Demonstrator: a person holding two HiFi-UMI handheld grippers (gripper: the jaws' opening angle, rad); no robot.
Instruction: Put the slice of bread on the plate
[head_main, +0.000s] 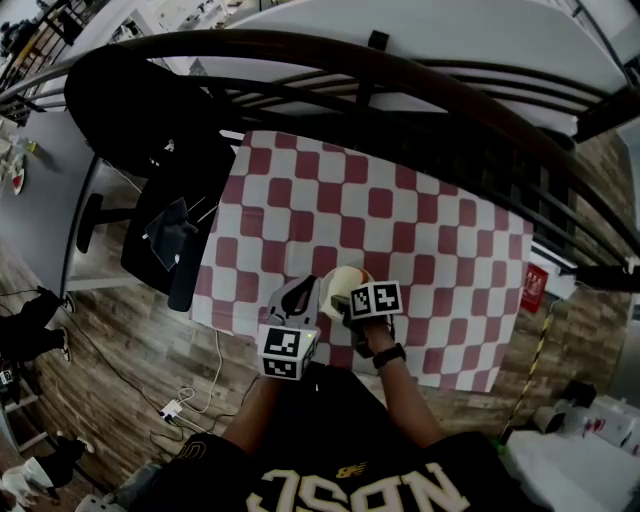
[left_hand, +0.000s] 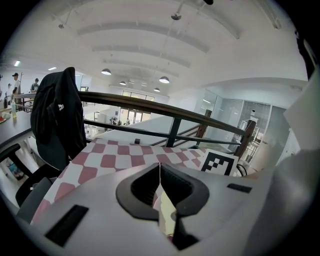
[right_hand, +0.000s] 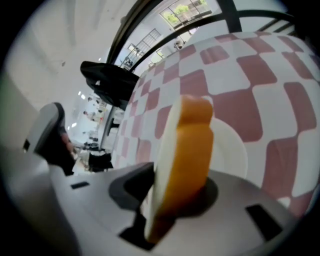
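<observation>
Setting, head view: table under a red-and-white checked tablecloth (head_main: 400, 220), dark curved railing (head_main: 400, 70) beyond it, wood floor around. Black chair (head_main: 150, 120) draped with dark clothing, at the table's left edge.
Item: left gripper (head_main: 306, 290), near edge of the cloth, marker cube towards the person.
Item: right gripper (head_main: 350, 293), just beside the left one, with a pale slice of bread (head_main: 343, 279) at its tip. Both of the person's forearms enter from below.

Left gripper view: same checked cloth ahead, railing (left_hand: 150, 105) behind, chair (left_hand: 57, 120) at left, bright hall with ceiling lamps. Left gripper (left_hand: 160, 172): jaws brought together to a thin seam, nothing between them. The right gripper's marker cube shows just beyond, at right.

Right gripper view: tablecloth (right_hand: 260, 75) fills the upper right. Right gripper (right_hand: 172, 196): jaws clamped on the slice of bread (right_hand: 185, 160), which stands on edge, orange-brown crust facing the camera, pale face to the left. White plate (right_hand: 232, 150) lies flat on the cloth directly behind the slice. Whether bread and plate touch cannot be told.
</observation>
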